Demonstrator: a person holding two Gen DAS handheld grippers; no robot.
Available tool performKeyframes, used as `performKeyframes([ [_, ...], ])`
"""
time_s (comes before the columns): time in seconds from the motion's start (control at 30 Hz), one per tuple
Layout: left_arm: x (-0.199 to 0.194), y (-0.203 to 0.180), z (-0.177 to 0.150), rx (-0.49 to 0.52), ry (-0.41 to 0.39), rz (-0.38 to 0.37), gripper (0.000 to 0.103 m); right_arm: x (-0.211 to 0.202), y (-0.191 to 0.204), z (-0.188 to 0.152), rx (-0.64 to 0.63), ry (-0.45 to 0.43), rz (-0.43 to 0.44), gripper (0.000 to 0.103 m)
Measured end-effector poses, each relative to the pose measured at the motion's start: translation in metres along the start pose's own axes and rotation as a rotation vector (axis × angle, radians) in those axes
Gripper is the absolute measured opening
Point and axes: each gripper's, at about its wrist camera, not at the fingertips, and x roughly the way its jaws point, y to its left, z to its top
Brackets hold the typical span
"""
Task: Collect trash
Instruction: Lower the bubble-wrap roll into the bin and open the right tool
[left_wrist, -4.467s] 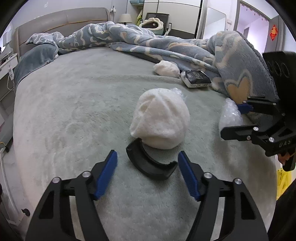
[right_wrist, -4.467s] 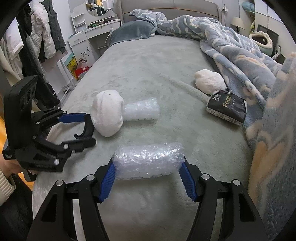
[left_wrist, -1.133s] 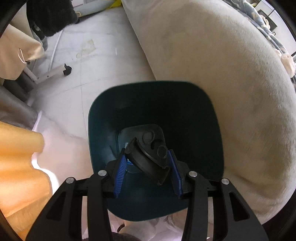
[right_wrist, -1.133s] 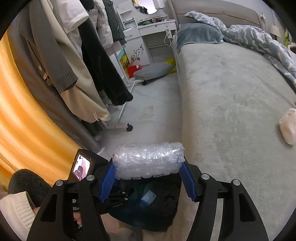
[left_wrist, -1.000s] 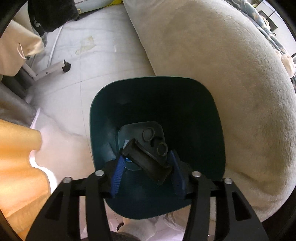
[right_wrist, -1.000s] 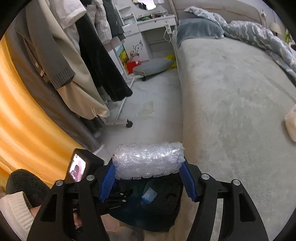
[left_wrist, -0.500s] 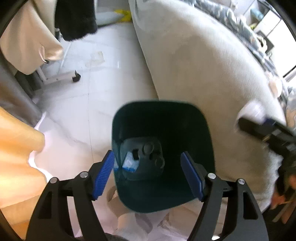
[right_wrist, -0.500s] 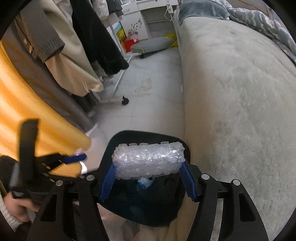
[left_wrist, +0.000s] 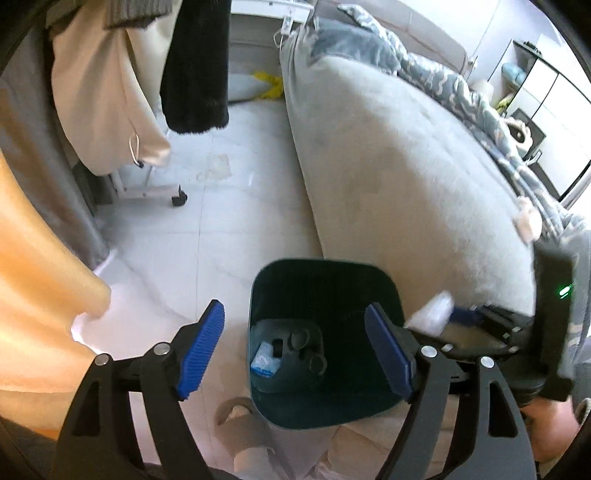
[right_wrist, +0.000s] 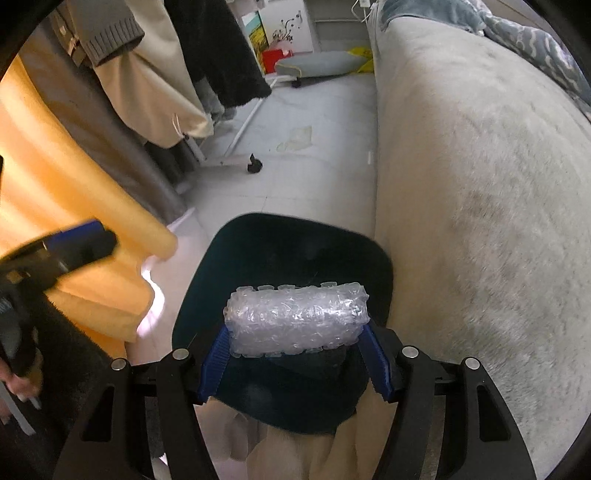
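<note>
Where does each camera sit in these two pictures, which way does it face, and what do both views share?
Left wrist: on the left gripper, facing steeply down at the bin beside the bed; its opening fingers hold nothing, and the right gripper shows at right.
Right wrist: on the right gripper, facing down over the bin, shut on the bubble wrap roll; the left gripper's blurred finger shows.
Shared: bin, bed, hanging clothes.
</note>
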Motion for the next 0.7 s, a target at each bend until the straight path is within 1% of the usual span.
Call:
performKeyframes([
  [0.13, -0.019, 0.002, 0.004, -0.009, -0.060, -0.032, 0.085, 0.006, 0.006, -0.003, -0.034, 0.031, 0.007, 0.065],
  [0.2, -0.028, 0.001, 0.005, 0.002, -0.090, -0.036, 0.087, 0.008, 0.009, -0.003, -0.045, 0.035, 0.016, 0.065],
  [0.27, -0.035, -0.001, 0.007, 0.015, -0.112, -0.033, 0.087, 0.008, 0.011, -0.002, -0.052, 0.033, 0.024, 0.065],
  [0.33, -0.039, -0.003, 0.007, 0.018, -0.126, -0.029, 0.087, 0.008, 0.014, -0.001, -0.073, 0.027, 0.009, 0.065],
  [0.47, -0.043, -0.006, 0.008, 0.011, -0.143, -0.037, 0.089, 0.008, 0.018, 0.000, -0.095, 0.018, 0.028, 0.066],
  [0.53, -0.044, -0.011, 0.009, 0.026, -0.151, -0.044, 0.091, 0.003, 0.016, -0.002, -0.092, 0.011, 0.036, 0.070],
  [0.57, -0.044, -0.014, 0.009, 0.039, -0.155, -0.045, 0.091, 0.002, 0.016, -0.002, -0.090, 0.007, 0.038, 0.075],
  [0.63, -0.045, -0.015, 0.010, 0.036, -0.158, -0.055, 0.092, -0.002, 0.014, -0.001, -0.084, -0.003, 0.038, 0.082],
  [0.7, -0.045, -0.018, 0.011, 0.028, -0.162, -0.065, 0.092, -0.007, 0.013, -0.001, -0.081, -0.019, 0.043, 0.086],
])
